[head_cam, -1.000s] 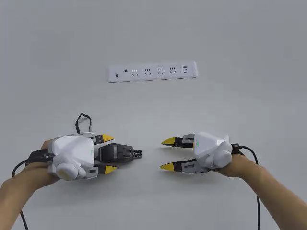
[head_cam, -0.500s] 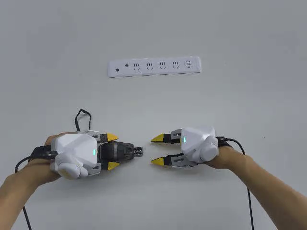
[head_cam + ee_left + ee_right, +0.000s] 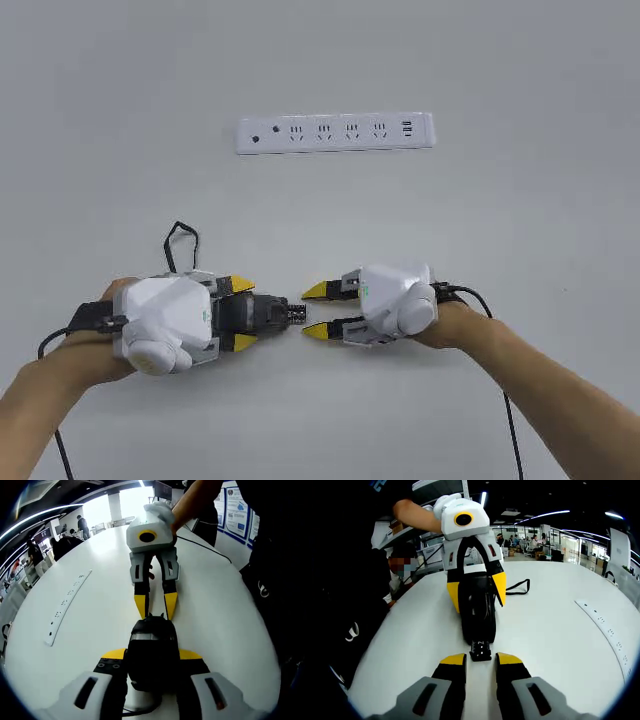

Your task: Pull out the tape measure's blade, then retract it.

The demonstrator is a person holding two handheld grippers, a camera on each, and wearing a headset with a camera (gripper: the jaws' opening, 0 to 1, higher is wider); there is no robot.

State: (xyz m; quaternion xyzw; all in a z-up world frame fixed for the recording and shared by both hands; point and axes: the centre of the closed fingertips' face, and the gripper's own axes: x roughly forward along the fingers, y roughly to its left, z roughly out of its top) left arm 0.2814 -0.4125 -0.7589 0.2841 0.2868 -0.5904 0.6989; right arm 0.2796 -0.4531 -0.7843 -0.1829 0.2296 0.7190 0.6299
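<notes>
On my flat white worktable [image 3: 500, 200], my left gripper [image 3: 243, 313] lies at the left, its jaws pressed on either side of the squat black tape measure [image 3: 255, 316]. My right gripper [image 3: 314, 311] lies at the right, facing it tip to tip with its jaws apart. The measure's small metal blade hook [image 3: 296, 314] sits just before that gap. The long white plastic power strip [image 3: 336, 132] lies crosswise, well beyond both grippers. A thin black cord loop [image 3: 181, 240] lies just beyond my left gripper.
</notes>
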